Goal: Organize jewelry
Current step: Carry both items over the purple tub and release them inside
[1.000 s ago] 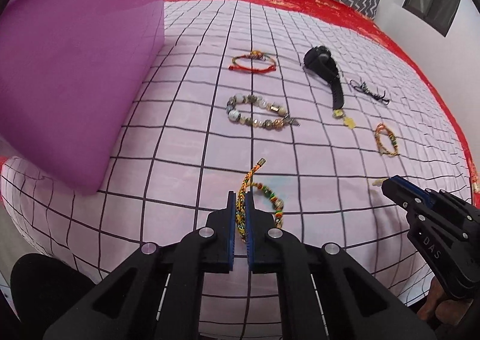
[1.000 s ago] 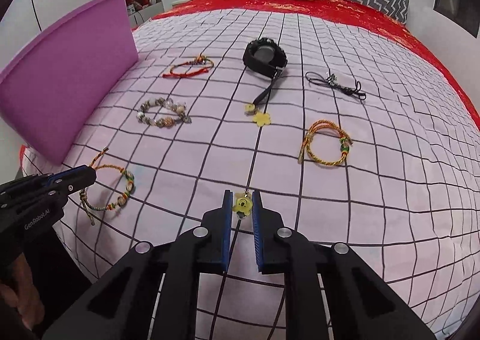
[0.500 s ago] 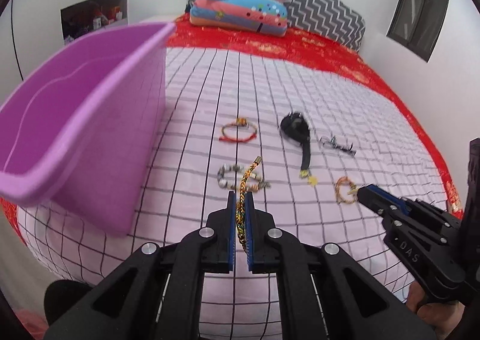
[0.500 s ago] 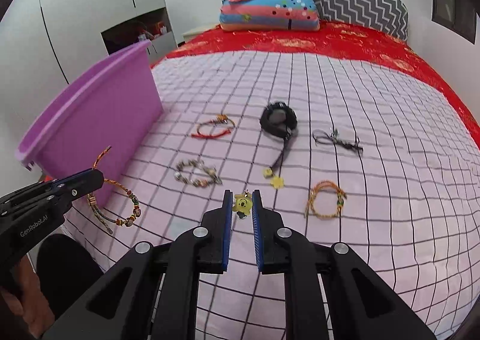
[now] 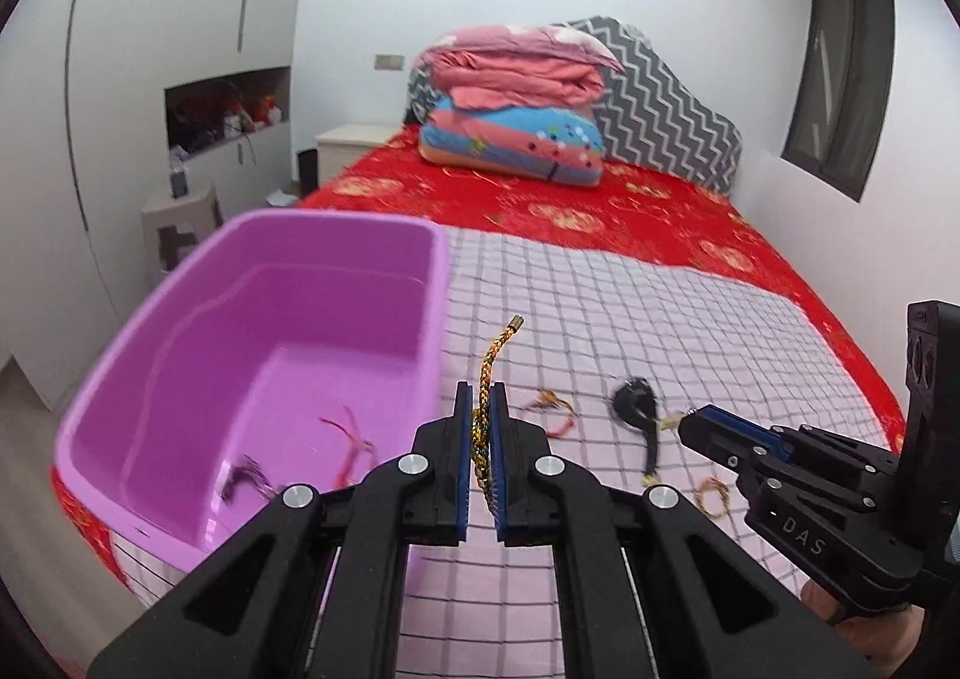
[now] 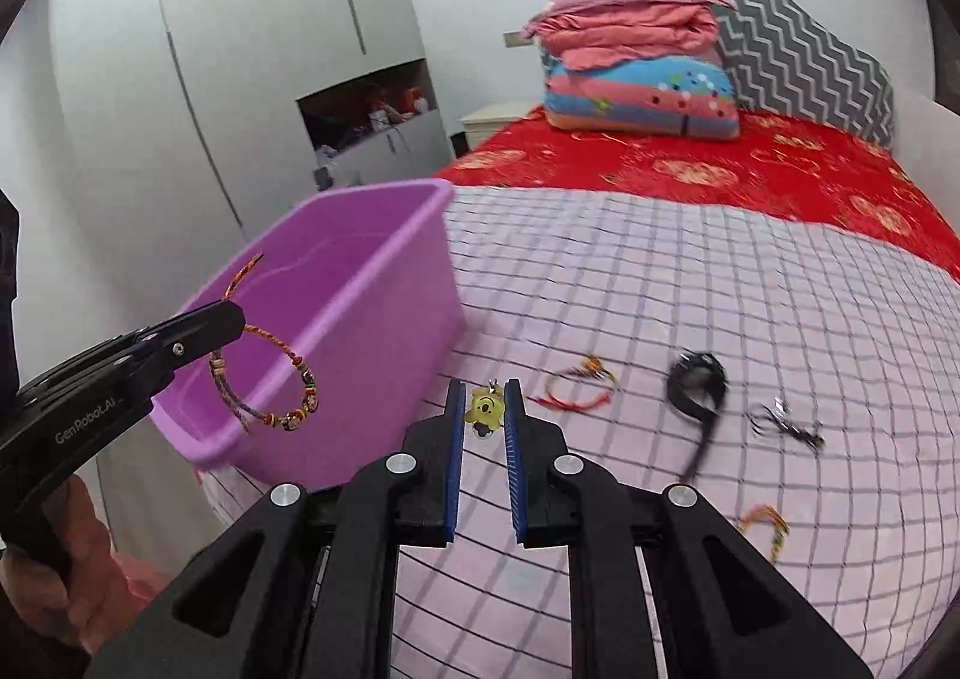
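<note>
Checked bedspread (image 5: pixel 600 319), braided bracelet (image 5: pixel 489 373) pinched in left tongs (image 5: pixel 480 439) beside purple tub (image 5: pixel 288 319)

A purple bin (image 5: pixel 180 379) sits on a lilac sheet (image 5: pixel 660 331) gridded with black lines, over a red bedspread (image 5: pixel 600 211) with gold medallions. A grey-and-white zigzag pillow (image 5: pixel 660 109) backs pink and blue bedding (image 5: pixel 516 103). The yellow charm (image 6: pixel 485 409) contrasts with a multicoloured braided bracelet (image 6: pixel 264 379).
</note>
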Demonstrator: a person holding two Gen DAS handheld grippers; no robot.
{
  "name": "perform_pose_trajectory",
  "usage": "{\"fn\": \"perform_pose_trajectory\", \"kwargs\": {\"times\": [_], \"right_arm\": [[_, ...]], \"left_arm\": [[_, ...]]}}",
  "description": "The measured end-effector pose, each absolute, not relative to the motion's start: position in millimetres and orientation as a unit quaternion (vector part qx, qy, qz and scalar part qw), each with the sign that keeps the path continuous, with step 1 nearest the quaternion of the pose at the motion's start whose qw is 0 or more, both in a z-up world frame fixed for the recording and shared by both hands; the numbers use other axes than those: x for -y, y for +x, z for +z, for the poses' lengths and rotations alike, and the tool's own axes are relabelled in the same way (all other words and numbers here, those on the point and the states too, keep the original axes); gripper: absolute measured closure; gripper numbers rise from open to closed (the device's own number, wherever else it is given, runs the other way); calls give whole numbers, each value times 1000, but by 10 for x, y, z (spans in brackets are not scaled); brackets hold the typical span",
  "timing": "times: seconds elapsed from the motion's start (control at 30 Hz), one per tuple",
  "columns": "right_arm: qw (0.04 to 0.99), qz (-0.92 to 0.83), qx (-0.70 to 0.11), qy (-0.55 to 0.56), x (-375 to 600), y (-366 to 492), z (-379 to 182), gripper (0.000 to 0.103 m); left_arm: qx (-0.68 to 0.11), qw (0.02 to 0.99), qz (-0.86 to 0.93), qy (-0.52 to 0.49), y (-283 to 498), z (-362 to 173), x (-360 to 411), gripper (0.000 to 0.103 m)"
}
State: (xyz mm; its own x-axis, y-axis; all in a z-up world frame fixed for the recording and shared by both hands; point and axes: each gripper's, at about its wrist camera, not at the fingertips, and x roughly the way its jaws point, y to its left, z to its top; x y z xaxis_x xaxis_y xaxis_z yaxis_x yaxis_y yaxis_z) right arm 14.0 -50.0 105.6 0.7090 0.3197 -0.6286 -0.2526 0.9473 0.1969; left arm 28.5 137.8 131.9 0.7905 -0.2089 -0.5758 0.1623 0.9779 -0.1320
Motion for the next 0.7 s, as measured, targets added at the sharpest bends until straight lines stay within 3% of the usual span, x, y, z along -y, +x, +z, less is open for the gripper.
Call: {"fn": "perform_pose_trajectory", "kwargs": {"times": [0.33, 0.7], "right_arm": [[910, 241, -336, 28, -384, 569, 1310, 90], [888, 268, -374, -6, -1052, 915, 1051, 90]], "left_arm": [[-312, 948, -33, -57, 572, 1290, -2092, 97], [-354, 929, 12, -102, 824, 833, -2663, 96]]}}
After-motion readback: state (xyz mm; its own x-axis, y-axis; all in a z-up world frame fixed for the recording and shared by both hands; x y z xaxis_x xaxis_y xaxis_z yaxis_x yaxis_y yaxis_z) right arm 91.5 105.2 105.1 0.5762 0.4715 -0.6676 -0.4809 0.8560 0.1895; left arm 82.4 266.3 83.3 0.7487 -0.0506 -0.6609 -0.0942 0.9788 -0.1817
